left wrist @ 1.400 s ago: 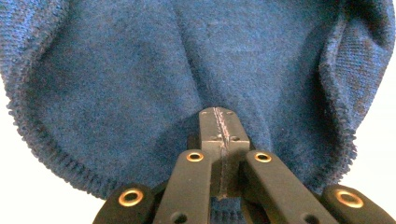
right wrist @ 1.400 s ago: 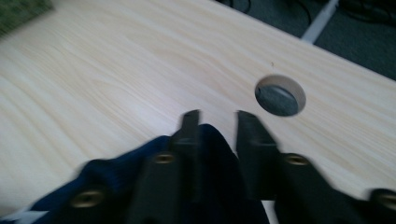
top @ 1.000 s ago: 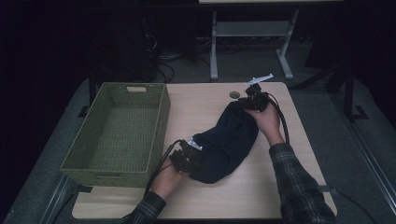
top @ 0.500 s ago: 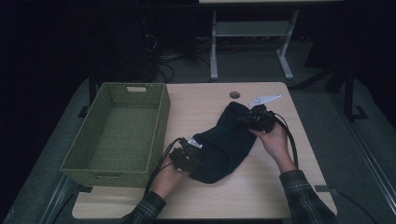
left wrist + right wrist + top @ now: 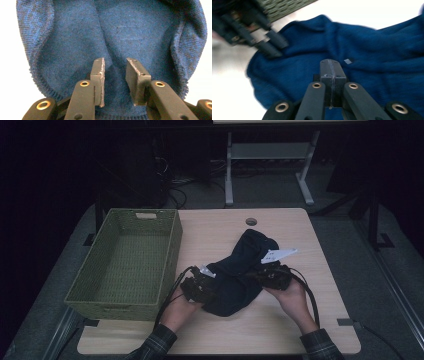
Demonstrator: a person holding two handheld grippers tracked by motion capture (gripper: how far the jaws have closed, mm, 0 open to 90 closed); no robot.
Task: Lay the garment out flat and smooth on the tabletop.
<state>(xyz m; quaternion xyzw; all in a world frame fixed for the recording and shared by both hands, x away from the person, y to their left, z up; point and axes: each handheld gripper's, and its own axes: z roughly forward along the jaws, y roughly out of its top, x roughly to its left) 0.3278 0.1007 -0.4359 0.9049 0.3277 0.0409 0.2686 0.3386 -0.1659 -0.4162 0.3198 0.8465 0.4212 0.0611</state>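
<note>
A dark blue knitted garment (image 5: 239, 275) is lying bunched between the left hand-held gripper (image 5: 115, 75), jaws just opening and empty, and the right hand-held gripper (image 5: 330, 72), fully closed, so a fold is risking springing undone.

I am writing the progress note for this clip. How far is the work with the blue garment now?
Done: little so far; the green basket is empty. In hand: the navy knit garment lies bunched on the table; the left gripper has just been opening over it, and the right gripper has its fingers together. Left: probably folding it and placing it in the basket.
</note>
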